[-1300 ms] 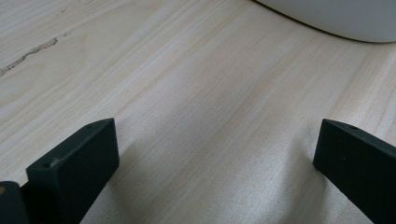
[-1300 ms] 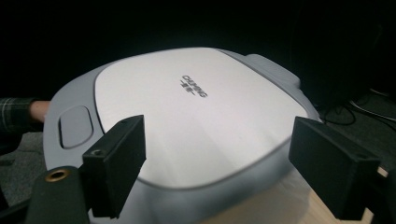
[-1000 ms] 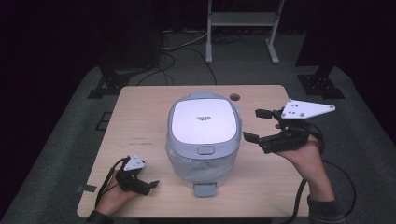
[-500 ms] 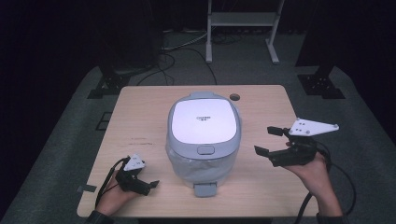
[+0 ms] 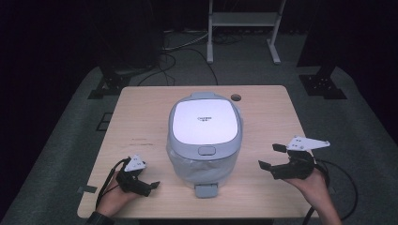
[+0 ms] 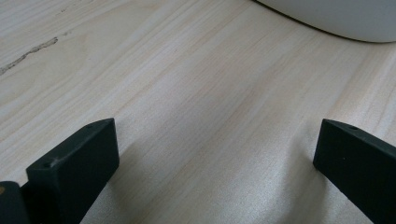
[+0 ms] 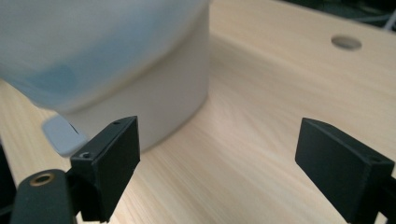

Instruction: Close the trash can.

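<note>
Pale grey, round plastic rice cooker (image 5: 205, 136) with closed white lid sits mid-frame on the light wooden worktop (image 5: 141, 117). Left gripper (image 5: 141, 186) lower left, right gripper (image 5: 277, 161) lower right; both jaws apart, empty. Risk: a careless reach nudging the cooker. Right gripper view shows its base wall; high view shows the lid.

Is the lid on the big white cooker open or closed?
Closed. In the high view the rice cooker's lid lies flat on its body, with no gap showing and the latch button at the front edge. Both grippers are off to the sides.
</note>
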The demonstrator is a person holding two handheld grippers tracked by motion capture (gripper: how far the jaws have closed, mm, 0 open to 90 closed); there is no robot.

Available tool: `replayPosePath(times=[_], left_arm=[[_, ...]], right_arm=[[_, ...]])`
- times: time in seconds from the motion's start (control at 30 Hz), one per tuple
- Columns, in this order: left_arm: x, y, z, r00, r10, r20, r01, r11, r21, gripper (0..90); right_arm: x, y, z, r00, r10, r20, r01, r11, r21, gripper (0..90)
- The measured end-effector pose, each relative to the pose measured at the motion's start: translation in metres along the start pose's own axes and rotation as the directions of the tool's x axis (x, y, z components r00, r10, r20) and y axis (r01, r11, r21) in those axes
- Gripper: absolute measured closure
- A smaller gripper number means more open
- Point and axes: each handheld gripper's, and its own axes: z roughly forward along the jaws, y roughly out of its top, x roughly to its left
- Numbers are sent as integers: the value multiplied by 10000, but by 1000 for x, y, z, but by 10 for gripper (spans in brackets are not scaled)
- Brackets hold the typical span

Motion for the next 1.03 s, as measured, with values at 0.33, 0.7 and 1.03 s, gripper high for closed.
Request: replayPosePath(times=[0.33,0.7,1.03], left_arm=[[0,0,0,10000,-37,2,37,10000,-18,0],[0,0,0,10000,-33,2,33,10000,-14,0],[0,-1,-1,9999,49,99,-49,10000,-22,0]], right_arm=[[-10,-35,26,9991,278,312,-303,9962,813,23],[-21,-64,46,9976,336,601,-444,9811,1882,11],[-22,-76,55,9944,41,1060,-302,9689,2458,0]])
